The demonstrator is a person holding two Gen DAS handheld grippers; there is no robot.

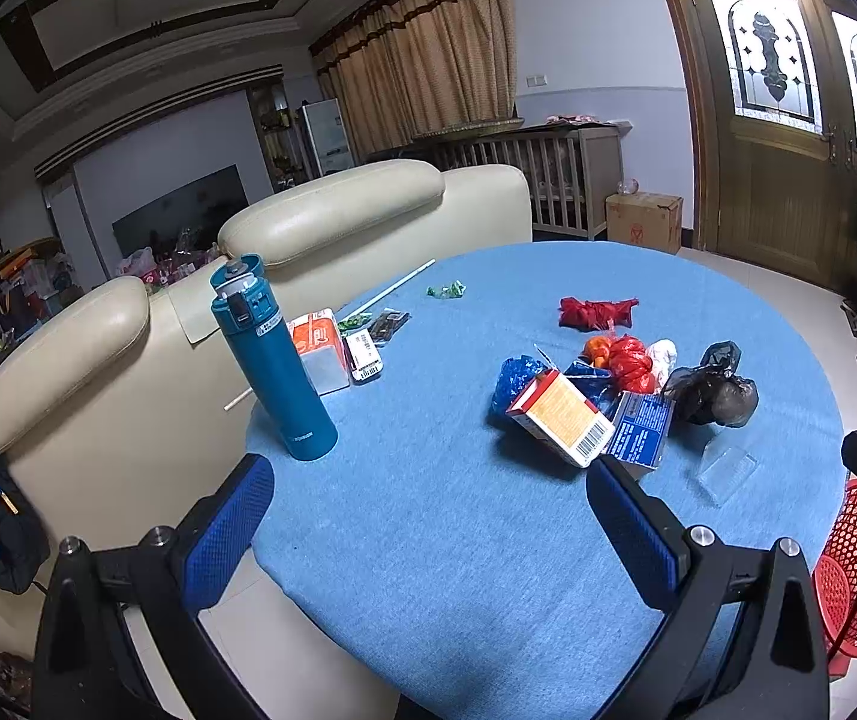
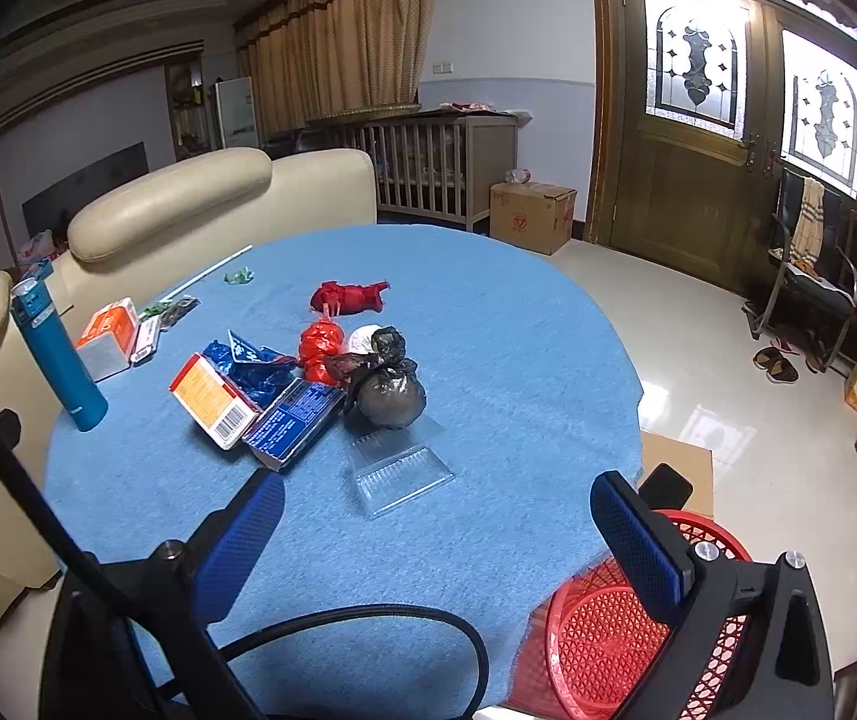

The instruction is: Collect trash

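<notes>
- Both grippers hang above the near edge of a round table covered in blue cloth (image 2: 518, 330), each with its blue-padded fingers spread wide and nothing between them: the left gripper (image 1: 428, 516) over the near-left part of the table, the right gripper (image 2: 437, 531) over the near-right edge.
- Trash lies heaped around the middle of the table: a red-and-orange carton (image 2: 212, 399) with a barcode, touching a blue box (image 2: 293, 423) on its right.
- Behind those two sits crumpled blue foil (image 2: 248, 360), then a knotted red bag (image 2: 320, 345) with a white wad (image 2: 362, 336) beside it.
- A knotted black bag (image 2: 389, 390) rests just right of the blue box, and a clear plastic tray (image 2: 401, 474) lies nearer the front edge, just in front of the black bag.
- Further back, apart from the heap, lies a red crumpled piece (image 2: 350, 297); a green wrapper (image 2: 239, 276) sits near the far-left edge.
- At the left edge stand a teal flask (image 1: 275, 360), upright, and an orange-and-white box (image 1: 320, 348) right behind it.
- A red mesh basket (image 2: 608, 630) sits below the table's near-right edge, partly hidden by the right gripper's finger.
- Cream sofa backs (image 1: 332, 210) rise beyond the left edge.
</notes>
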